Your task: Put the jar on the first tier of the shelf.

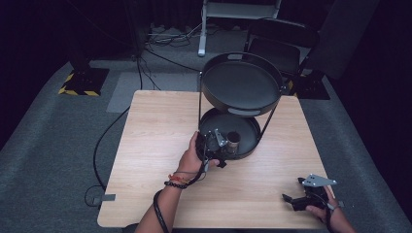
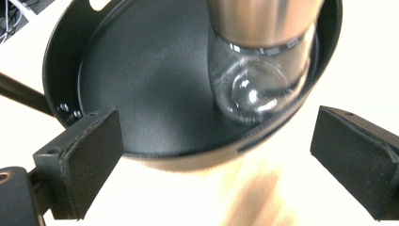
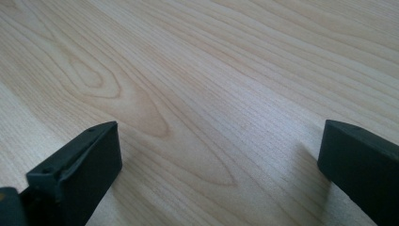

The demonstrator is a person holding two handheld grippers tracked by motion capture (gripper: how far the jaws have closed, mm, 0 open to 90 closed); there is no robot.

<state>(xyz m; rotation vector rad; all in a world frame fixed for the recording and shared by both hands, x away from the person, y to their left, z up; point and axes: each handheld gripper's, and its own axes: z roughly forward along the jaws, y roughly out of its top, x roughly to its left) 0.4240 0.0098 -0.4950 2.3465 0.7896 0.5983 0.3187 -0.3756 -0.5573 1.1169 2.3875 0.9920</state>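
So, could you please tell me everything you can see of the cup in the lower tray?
The cup looks like clear glass with a thick rounded base and a brushed metal band around its upper part. It stands upright inside the lower tray, a black round one, close to its near rim. The left gripper is open just outside that rim, and its jaws touch nothing. Whether the cup holds anything cannot be told.

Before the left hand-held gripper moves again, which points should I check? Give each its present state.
1. Left hand-held gripper open: ok.
2. Nothing between its jaws: ok.
3. Shaker stands inside the lower tray: ok.
4. Shaker upright: ok in the high view.
5. Right hand-held gripper open, away from the trays, over the table: ok.
6. Upper tray holds anything: cannot tell.
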